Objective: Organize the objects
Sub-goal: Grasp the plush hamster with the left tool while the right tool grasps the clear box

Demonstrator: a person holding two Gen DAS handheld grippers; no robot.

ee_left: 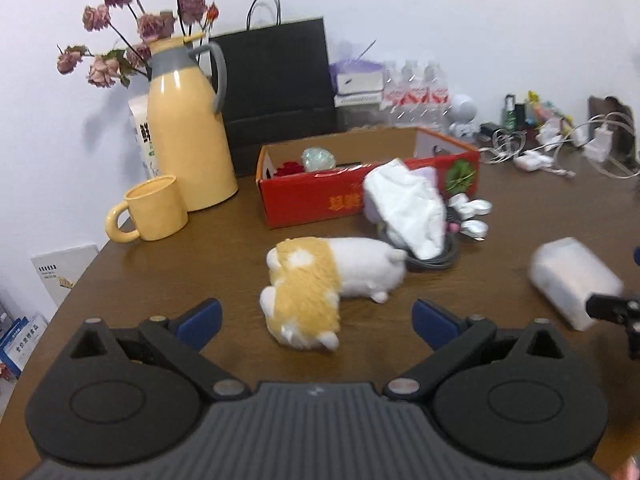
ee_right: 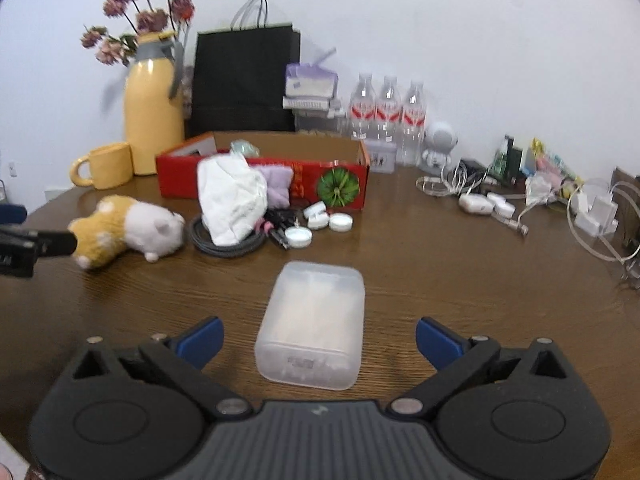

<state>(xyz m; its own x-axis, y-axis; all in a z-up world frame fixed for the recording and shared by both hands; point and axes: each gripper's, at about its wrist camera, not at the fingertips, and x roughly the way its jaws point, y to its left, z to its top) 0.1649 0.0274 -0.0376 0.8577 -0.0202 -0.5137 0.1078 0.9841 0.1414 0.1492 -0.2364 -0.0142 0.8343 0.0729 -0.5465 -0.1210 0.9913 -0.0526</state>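
Left gripper (ee_left: 316,320) spread wide and empty just short of the plush toy (ee_left: 326,282) lying on the wooden table (ee_left: 168,280), right gripper (ee_right: 319,342) likewise wide apart around a frosted plastic box (ee_right: 314,322) without touching it, red cardboard box (ee_right: 256,178) behind

Bare table (ee_right: 440,280) right of plastic box (ee_right: 312,328)

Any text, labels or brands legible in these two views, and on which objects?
"鲜": white carton behind the yellow flask.
Red box: gold characters, too blurred to read.
Water bottles: red labels, unreadable.
White booklet and clear plastic case: print too small to read.
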